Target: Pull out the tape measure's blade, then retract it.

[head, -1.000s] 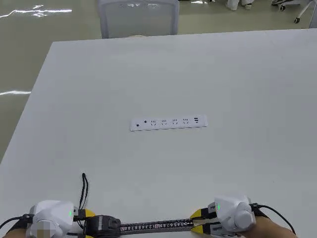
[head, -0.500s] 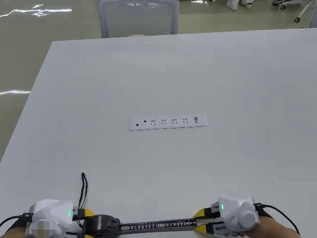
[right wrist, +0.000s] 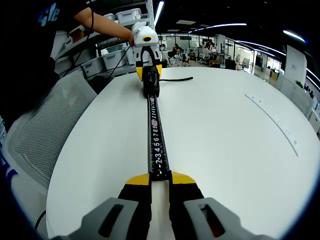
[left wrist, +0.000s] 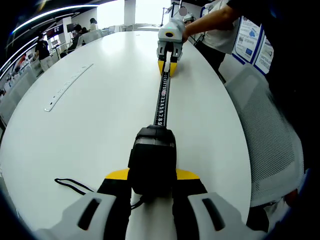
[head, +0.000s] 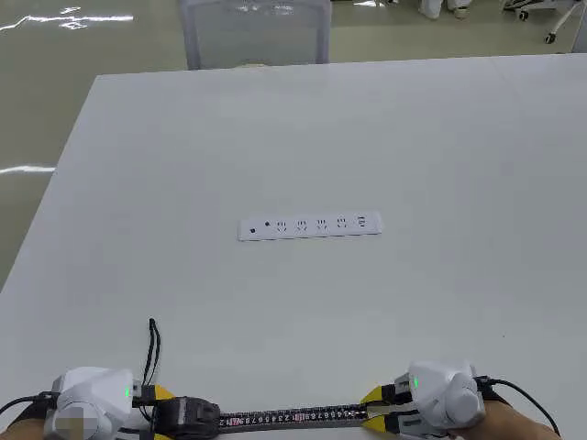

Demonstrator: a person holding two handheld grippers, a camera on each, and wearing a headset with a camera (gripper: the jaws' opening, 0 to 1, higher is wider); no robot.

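The blade (right wrist: pixel 155 137) lies on the table (head: pixel 321 137) at its near edge, long axis straight between the grippers. The left gripper (left wrist: pixel 152 176) clamps the case (left wrist: pixel 152 155); the right gripper (right wrist: pixel 160 180) pinches the blade tip. Retraction would run along that line, toward the case.

The right tongs (head: pixel 371 410) have drawn slightly rightward; the blade (head: pixel 293 417) seems a little longer.
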